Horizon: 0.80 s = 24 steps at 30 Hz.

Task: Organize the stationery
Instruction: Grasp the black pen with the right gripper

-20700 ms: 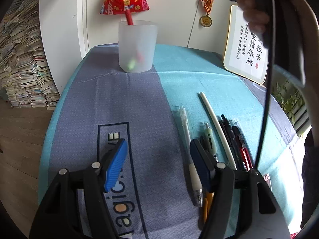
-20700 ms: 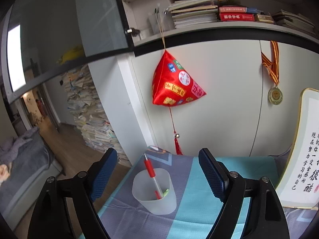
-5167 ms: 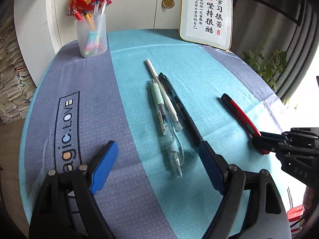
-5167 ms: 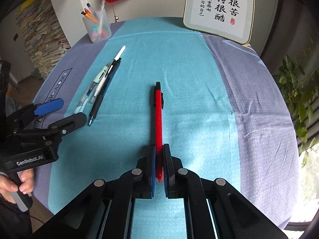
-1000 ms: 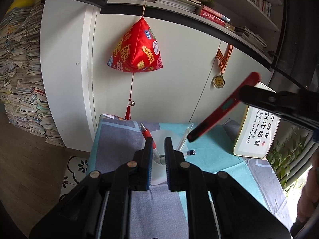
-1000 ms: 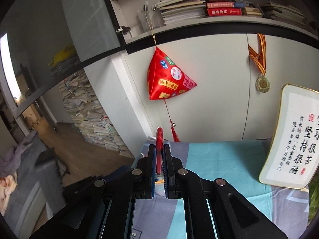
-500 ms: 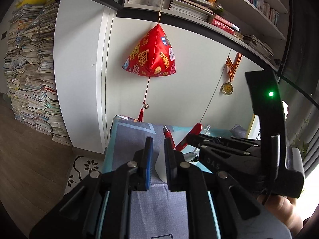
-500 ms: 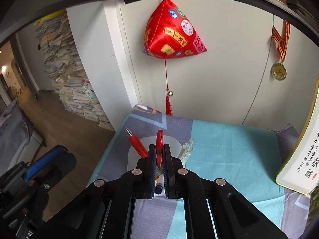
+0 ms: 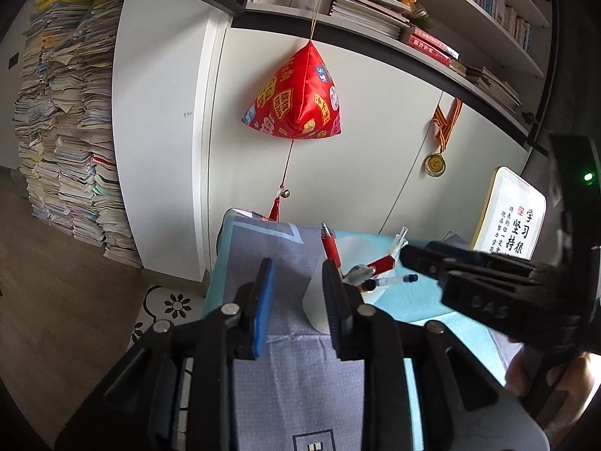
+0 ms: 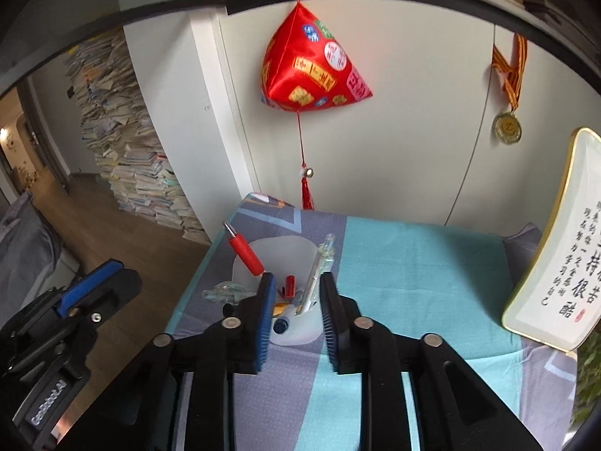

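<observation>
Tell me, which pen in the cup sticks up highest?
The red pen with the silver tip, leaning left out of the frosted cup; the clear pen beside it stands lower.

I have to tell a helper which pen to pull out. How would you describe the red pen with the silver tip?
Find the translucent white cup at the near left corner of the blue-and-grey tablecloth, under the hanging red pouch. The red pen with the silver tip leans left out of it. It has the only silver point facing up; its neighbours are clear or capped.
</observation>
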Each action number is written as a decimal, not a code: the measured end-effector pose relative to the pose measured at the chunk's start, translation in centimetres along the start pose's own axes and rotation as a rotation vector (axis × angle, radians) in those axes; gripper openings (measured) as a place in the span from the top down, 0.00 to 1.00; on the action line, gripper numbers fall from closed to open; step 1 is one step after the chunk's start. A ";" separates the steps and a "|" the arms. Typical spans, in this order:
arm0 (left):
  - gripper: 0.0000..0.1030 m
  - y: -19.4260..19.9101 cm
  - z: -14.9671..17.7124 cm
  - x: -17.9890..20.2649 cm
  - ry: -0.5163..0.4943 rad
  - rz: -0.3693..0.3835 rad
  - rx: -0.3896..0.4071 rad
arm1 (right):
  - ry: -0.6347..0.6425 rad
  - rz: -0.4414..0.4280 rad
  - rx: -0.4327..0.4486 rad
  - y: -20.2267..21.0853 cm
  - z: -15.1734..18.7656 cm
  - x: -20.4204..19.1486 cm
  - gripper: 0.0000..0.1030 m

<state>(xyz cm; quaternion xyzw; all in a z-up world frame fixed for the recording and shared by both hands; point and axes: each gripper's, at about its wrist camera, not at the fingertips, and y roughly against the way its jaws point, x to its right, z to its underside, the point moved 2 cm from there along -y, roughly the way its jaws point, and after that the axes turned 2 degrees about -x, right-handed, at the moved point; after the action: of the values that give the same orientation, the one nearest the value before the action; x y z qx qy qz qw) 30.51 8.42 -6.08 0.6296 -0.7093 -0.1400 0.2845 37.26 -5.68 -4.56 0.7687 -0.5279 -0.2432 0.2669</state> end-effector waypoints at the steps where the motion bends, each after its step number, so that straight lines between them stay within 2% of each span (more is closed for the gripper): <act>1: 0.76 0.2 0.3 0.2 -0.007 0.003 -0.002 | -0.004 -0.004 0.031 1.5 0.2 0.3 0.53; 2: 0.76 0.4 0.6 0.5 -0.017 0.006 -0.008 | -0.006 -0.006 0.055 2.7 0.4 0.5 0.42; 4: 0.74 0.8 1.4 1.0 -0.036 0.018 -0.024 | -0.011 0.005 0.085 5.1 1.1 1.2 0.34; 5: 0.71 1.0 1.8 1.3 -0.042 0.025 -0.032 | -0.015 0.013 0.089 6.0 1.6 1.5 0.34; 7: 0.54 1.5 3.0 1.9 -0.045 0.051 -0.049 | -0.027 0.026 0.071 7.5 3.2 2.4 0.34; 8: 0.52 1.7 3.6 2.2 -0.048 0.068 -0.058 | -0.041 0.030 0.060 8.1 4.1 2.8 0.34; 12: 0.52 2.2 6.0 3.9 -0.122 0.067 -0.096 | -0.109 -0.005 -0.022 8.9 9.0 4.5 0.34; 17: 0.50 2.5 8.9 5.8 -0.175 0.080 -0.144 | -0.122 0.070 -0.151 7.7 15.6 5.6 0.34; 20: 0.49 2.1 10.5 6.9 -0.201 0.088 -0.184 | -0.185 -0.028 -0.238 6.5 19.1 6.1 0.34; 24: 0.49 1.7 12.5 8.0 -0.216 0.110 -0.235 | -0.158 -0.002 -0.270 6.2 21.7 5.3 0.34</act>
<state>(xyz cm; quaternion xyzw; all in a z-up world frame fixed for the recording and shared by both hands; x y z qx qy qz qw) 21.57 -1.04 -13.29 0.5335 -0.7479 -0.2730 0.2855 20.56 -15.87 -16.96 0.7048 -0.5090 -0.3720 0.3252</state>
